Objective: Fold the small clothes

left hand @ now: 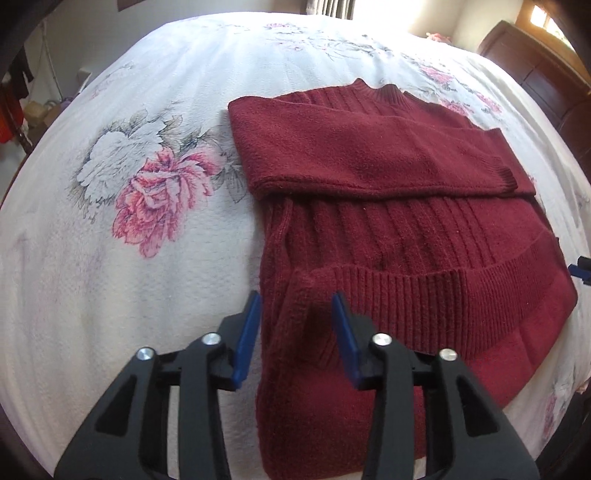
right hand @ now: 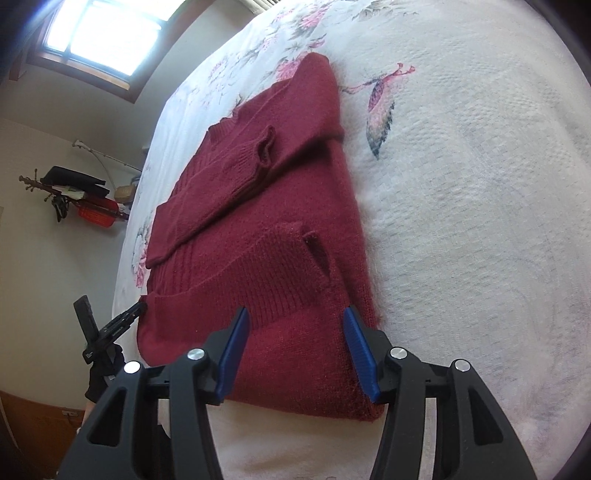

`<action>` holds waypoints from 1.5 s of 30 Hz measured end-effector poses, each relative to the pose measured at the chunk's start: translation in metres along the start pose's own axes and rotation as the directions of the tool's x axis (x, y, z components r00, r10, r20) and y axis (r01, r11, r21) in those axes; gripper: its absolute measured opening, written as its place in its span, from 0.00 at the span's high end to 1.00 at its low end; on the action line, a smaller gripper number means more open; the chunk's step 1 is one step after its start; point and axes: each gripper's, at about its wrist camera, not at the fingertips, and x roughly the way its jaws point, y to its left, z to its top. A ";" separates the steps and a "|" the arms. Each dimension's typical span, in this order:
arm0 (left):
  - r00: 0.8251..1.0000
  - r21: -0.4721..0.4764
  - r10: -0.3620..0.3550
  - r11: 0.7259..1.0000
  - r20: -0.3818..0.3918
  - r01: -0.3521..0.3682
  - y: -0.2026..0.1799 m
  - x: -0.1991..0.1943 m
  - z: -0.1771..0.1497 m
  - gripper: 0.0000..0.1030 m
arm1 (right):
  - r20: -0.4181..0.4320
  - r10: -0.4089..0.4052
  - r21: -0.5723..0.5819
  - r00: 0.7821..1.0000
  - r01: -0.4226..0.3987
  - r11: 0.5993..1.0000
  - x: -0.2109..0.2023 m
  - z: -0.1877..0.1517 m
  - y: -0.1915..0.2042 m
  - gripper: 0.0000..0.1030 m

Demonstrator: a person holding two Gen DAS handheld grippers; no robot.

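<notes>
A dark red knit sweater [left hand: 388, 221] lies flat on the floral bedspread [left hand: 129, 277], collar at the far end. One sleeve [left hand: 369, 155] is folded across the chest, and a ribbed band [left hand: 424, 284] crosses the lower part. My left gripper [left hand: 297, 310] is open over the sweater's near left corner, with the knit between its blue pads [left hand: 251, 332]. In the right wrist view the same sweater [right hand: 266, 206] runs away from me. My right gripper [right hand: 295, 325] is open, astride the near right corner. The left gripper [right hand: 122, 321] shows at the sweater's other near corner, held by a gloved hand [right hand: 105, 365].
The bedspread [right hand: 461, 221] spreads wide to the right of the sweater. A dark wooden cabinet [left hand: 535, 74] stands at the far right. Past the bed's left edge are a wall rack with clothes [right hand: 81, 199] and a bright window [right hand: 110, 29].
</notes>
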 end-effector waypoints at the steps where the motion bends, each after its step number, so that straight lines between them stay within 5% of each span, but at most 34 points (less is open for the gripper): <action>1: 1.000 0.013 0.017 1.000 -0.005 -0.017 -0.002 0.002 -0.001 0.86 | 0.000 -0.008 -0.010 1.000 0.008 1.000 0.001 0.002 0.002 0.47; 6: 1.000 0.031 -0.004 0.999 0.016 0.004 -0.005 -0.001 -0.007 0.93 | -0.004 -0.060 -0.121 0.998 0.059 0.991 0.005 0.007 0.021 0.47; 9: 1.000 0.016 -0.028 0.999 0.014 0.028 -0.002 -0.003 -0.011 0.93 | -0.005 -0.107 -0.224 0.994 0.103 0.969 0.013 0.010 0.037 0.35; 15: 1.000 0.011 -0.024 1.000 -0.015 0.024 -0.003 0.011 -0.010 0.87 | 0.005 -0.277 -0.359 0.961 0.260 0.896 0.040 0.021 0.053 0.33; 21: 0.999 -0.028 -0.038 0.999 -0.006 0.038 -0.003 0.014 -0.011 0.87 | -0.025 -0.369 -0.415 0.929 0.326 0.850 0.071 0.028 0.053 0.35; 23: 1.000 -0.015 -0.024 1.000 0.014 0.024 -0.006 0.008 -0.015 0.93 | -0.007 -0.369 -0.431 0.929 0.330 0.840 0.070 0.025 0.057 0.50; 25: 0.999 -0.002 -0.017 1.000 0.038 0.017 -0.011 0.000 -0.019 0.94 | 0.008 -0.367 -0.435 0.930 0.334 0.836 0.065 0.021 0.059 0.80; 27: 0.997 -0.006 -0.026 1.000 0.067 0.027 -0.014 -0.011 -0.023 0.95 | 0.024 -0.347 -0.434 0.938 0.322 0.841 0.055 0.017 0.061 0.94; 36: 0.980 0.014 -0.062 0.998 0.191 0.061 -0.023 -0.066 -0.040 0.96 | 0.097 -0.205 -0.426 0.974 0.227 0.876 -0.008 -0.008 0.073 0.94; 45: 0.930 -0.021 -0.067 0.997 0.361 0.080 -0.023 -0.119 0.020 0.96 | 0.191 -0.091 -0.413 0.977 0.164 0.896 -0.056 0.021 0.104 0.94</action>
